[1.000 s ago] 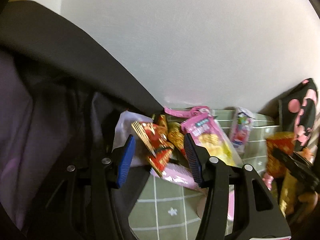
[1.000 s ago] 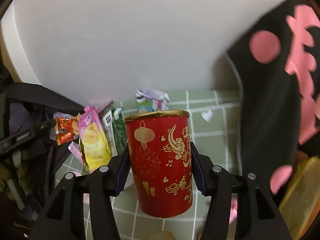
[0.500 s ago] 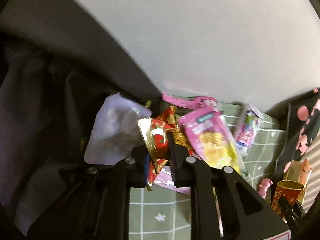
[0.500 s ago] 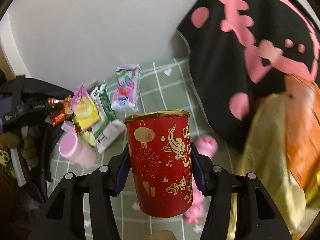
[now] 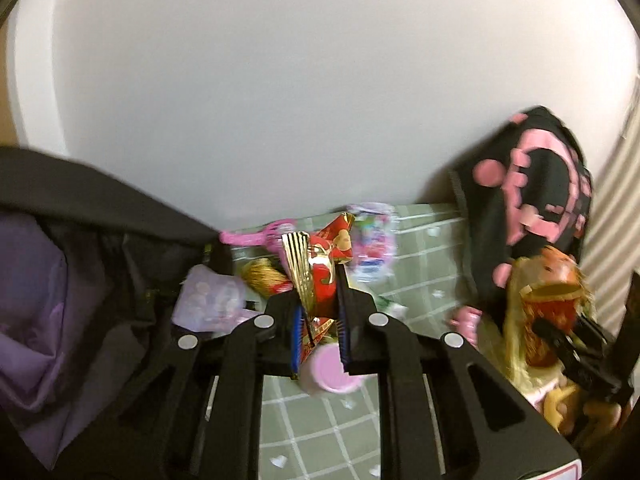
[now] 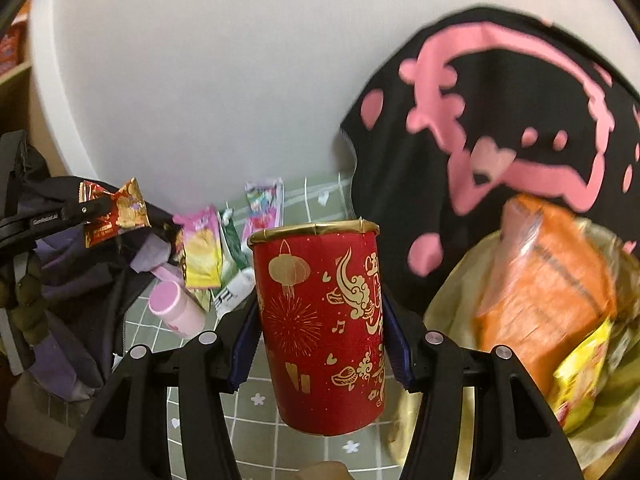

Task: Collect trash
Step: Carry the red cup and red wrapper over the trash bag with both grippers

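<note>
The right claw (image 6: 318, 332) is clamped on a red and gold paper cup (image 6: 320, 320), its blue pads pressed to either side of the upright cup. Just beyond it and to the right gapes a yellowish trash bag (image 6: 452, 304), already holding an orange packet (image 6: 548, 280) and a yellow wrapper (image 6: 580, 376). To do this step well, I would carry the cup over the bag's open mouth before letting go, keeping clear of the bag's rim.

The left claw (image 5: 320, 332) is pinched nearly together on a red and gold snack wrapper (image 5: 316, 276), held above the green checked desk (image 5: 320, 432). Below it lie a pink bottle (image 5: 328, 372) and, farther back near the wall, more wrappers (image 5: 372, 248). The wrapper should follow to the same bag, well off to the right.
</note>
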The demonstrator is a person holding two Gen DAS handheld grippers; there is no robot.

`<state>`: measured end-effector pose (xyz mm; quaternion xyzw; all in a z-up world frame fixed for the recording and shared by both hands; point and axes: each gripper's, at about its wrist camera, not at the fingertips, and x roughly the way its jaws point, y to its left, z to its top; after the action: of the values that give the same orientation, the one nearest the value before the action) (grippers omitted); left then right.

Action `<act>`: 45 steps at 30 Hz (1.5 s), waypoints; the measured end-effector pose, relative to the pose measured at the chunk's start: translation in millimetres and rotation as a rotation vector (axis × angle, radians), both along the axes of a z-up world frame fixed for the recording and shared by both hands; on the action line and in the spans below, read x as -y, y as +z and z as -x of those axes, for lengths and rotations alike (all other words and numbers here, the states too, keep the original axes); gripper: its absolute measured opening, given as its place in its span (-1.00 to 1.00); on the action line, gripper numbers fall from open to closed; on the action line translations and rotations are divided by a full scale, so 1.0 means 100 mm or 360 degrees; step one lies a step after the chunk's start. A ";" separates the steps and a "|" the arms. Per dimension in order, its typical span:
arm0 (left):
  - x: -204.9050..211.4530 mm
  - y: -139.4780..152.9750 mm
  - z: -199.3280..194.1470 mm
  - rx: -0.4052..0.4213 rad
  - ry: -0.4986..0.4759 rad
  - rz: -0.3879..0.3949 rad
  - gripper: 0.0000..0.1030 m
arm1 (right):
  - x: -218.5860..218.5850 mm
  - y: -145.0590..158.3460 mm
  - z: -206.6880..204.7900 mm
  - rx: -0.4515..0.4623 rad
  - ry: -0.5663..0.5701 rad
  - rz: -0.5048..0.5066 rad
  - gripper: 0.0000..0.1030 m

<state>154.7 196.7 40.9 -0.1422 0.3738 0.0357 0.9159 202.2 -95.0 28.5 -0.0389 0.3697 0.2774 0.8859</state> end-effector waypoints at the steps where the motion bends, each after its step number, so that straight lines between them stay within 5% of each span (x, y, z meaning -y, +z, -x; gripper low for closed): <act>1: 0.08 0.07 0.00 0.0013 -0.0035 0.0005 -0.74 | 0.06 0.06 0.02 0.0046 -0.0025 0.0015 0.00; 6: 0.41 0.24 -0.08 0.0054 -0.0266 0.0101 -0.74 | 0.39 0.29 0.13 0.0130 -0.0216 0.0019 0.00; 12: 1.24 0.34 -0.38 0.0092 -0.0608 0.0046 -0.74 | 0.93 0.55 0.27 0.0189 -0.0531 0.0051 0.00; 23: 2.44 0.54 -0.64 0.0177 -0.1081 0.0126 -0.74 | 1.60 0.84 0.58 0.0295 -0.0915 0.0088 0.01; 33: 2.91 0.28 -0.98 0.0037 -0.1292 0.0270 -0.74 | 1.89 0.81 0.58 0.0280 -0.0984 0.0115 0.01; 45: 3.42 -0.41 -1.32 -0.0259 -0.1231 0.0064 -0.72 | 1.98 0.35 0.12 0.0092 -0.0877 0.0060 0.01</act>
<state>286.9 -145.4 -0.4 -0.0054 0.4716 -0.3081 0.8262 190.4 -292.8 63.6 0.0387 0.3460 0.0178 0.9373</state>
